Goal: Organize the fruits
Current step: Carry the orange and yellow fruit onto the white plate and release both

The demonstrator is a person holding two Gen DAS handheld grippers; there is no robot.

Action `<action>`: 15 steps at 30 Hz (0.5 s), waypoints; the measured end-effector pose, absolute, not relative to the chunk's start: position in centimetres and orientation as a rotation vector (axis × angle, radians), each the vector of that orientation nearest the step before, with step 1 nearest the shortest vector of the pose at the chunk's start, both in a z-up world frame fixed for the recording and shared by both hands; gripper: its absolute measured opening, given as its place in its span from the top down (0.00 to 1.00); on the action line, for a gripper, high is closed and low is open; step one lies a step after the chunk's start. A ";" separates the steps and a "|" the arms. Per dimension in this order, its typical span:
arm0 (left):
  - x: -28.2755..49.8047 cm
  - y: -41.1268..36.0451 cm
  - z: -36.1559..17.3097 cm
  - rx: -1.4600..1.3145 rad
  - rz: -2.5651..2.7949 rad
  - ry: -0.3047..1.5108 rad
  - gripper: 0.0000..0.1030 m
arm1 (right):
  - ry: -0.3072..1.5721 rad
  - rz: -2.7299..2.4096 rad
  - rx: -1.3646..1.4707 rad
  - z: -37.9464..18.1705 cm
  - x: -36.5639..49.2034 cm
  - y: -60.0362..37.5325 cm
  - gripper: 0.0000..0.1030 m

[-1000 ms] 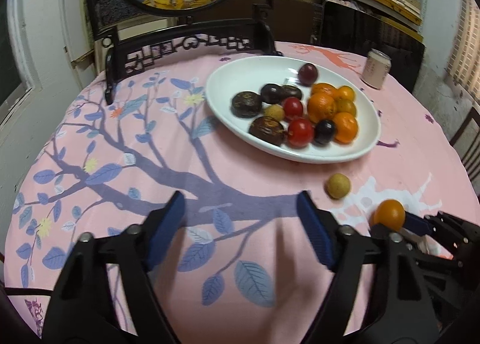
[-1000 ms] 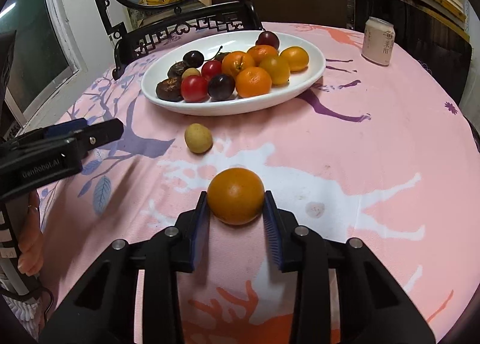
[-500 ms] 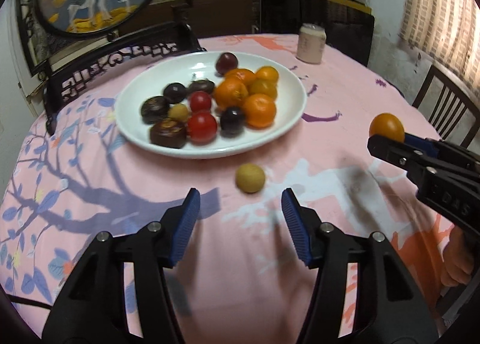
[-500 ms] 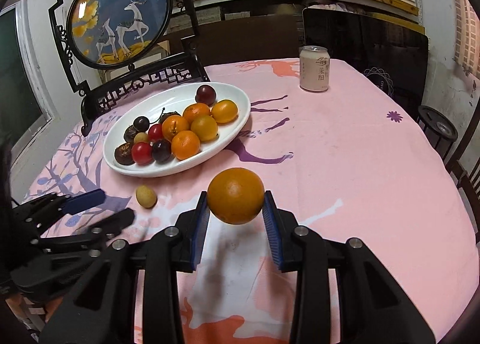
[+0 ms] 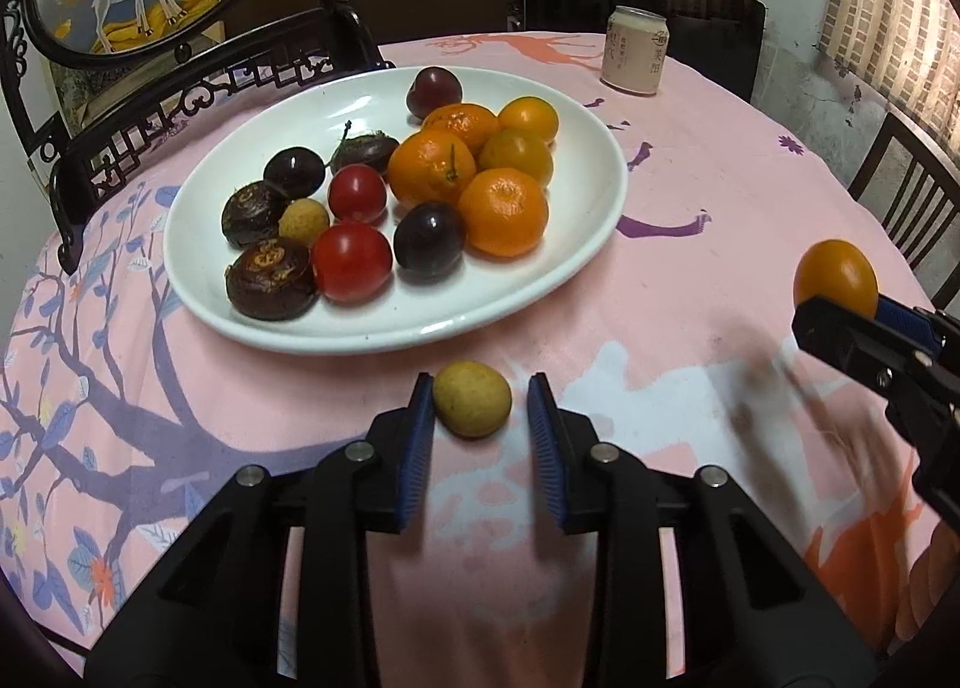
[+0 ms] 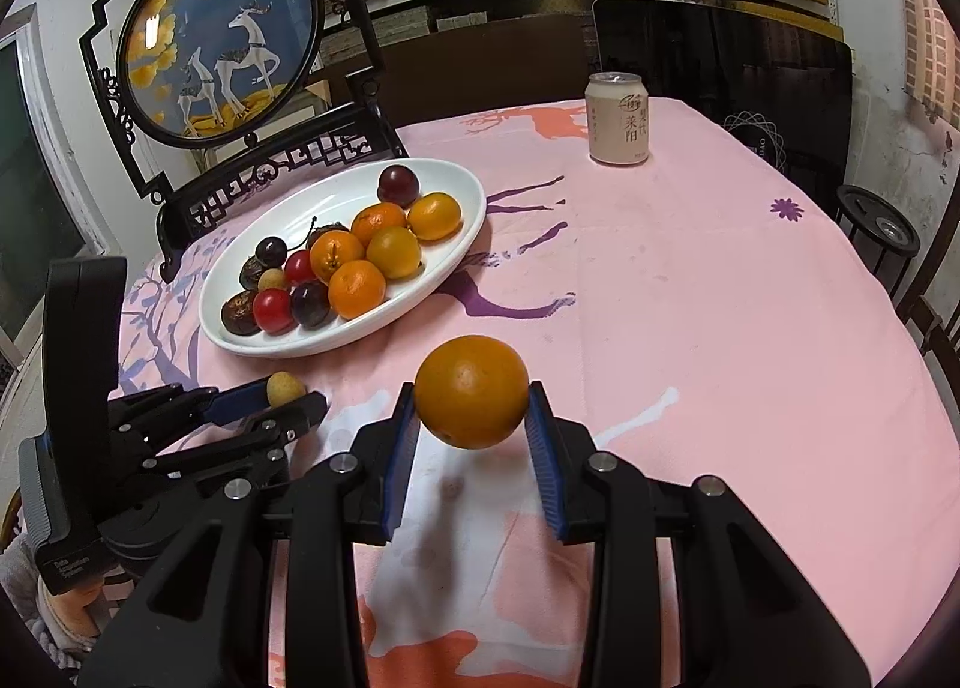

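Observation:
A white oval plate (image 5: 576, 244) holds oranges, red tomatoes, dark plums and brown fruits; it also shows in the right wrist view (image 6: 462, 244). A small yellow-brown fruit (image 5: 472, 407) lies on the pink tablecloth just in front of the plate. My left gripper (image 5: 480, 418) is open with its blue pads on either side of that fruit; the left pad is at its side, the right pad stands apart. My right gripper (image 6: 472, 418) is shut on an orange (image 6: 471, 391) and holds it above the cloth, to the right of the plate. The orange also shows in the left wrist view (image 5: 835, 275).
A pale drink can (image 6: 618, 119) stands at the far side of the round table. A dark carved stand with a round deer picture (image 6: 219, 36) stands behind the plate. Chairs (image 5: 906, 196) sit off the right edge.
My left gripper has moved forward and its pads now flank the small yellow-brown fruit. My right gripper has lifted the orange off the cloth and holds it higher.

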State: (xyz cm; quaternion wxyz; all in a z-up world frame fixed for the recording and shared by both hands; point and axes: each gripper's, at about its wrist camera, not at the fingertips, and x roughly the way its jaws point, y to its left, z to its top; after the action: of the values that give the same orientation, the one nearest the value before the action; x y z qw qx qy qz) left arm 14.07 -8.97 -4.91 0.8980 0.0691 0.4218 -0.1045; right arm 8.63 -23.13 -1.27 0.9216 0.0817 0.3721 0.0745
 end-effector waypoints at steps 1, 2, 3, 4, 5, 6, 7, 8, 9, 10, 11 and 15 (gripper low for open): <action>14.1 -9.0 -4.9 0.148 -0.214 0.870 0.70 | 0.768 0.155 0.167 -1.4 8.7 -23.1 0.65; 14.1 -9.0 -4.9 0.151 -0.214 0.865 0.73 | 0.771 0.155 0.167 -1.4 8.7 -23.0 0.65; 14.0 -9.0 -4.9 0.151 -0.215 0.860 0.76 | 0.775 0.154 0.166 -1.6 8.8 -23.0 0.65; 13.9 -8.9 -4.8 0.149 -0.218 0.856 0.76 | 0.780 0.153 0.166 -1.7 8.9 -23.0 0.65; 13.8 -8.8 -4.7 0.144 -0.222 0.852 0.76 | 0.783 0.153 0.166 -1.8 9.0 -23.1 0.65; 13.6 -8.5 -4.5 0.139 -0.222 0.844 0.76 | 0.788 0.153 0.167 -1.9 9.0 -23.1 0.65; 13.2 -8.3 -4.3 0.143 -0.219 0.834 0.76 | 0.794 0.155 0.168 -2.0 9.0 -23.0 0.65; 12.8 -8.1 -4.0 0.146 -0.222 0.825 0.76 | 0.797 0.159 0.169 -2.1 9.0 -23.0 0.65; 12.2 -7.9 -3.7 0.142 -0.224 0.816 0.76 | 0.800 0.168 0.172 -2.2 9.1 -22.9 0.65; 11.7 -7.5 -3.3 0.135 -0.223 0.804 0.76 | 0.799 0.175 0.173 -2.2 9.0 -22.9 0.65; 10.8 -6.9 -2.5 0.121 -0.218 0.779 0.76 | 0.796 0.181 0.172 -2.2 8.9 -22.8 0.65; 9.0 -4.8 -0.4 0.087 -0.152 0.687 0.76 | 0.779 0.191 0.166 -2.0 8.7 -22.5 0.65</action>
State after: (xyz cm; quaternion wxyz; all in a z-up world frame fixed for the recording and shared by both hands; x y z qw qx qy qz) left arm 8.95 -4.83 -0.37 0.9379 0.0426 0.3362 -0.0744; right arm 8.67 -22.55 -2.03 0.9172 0.0809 0.3789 0.0930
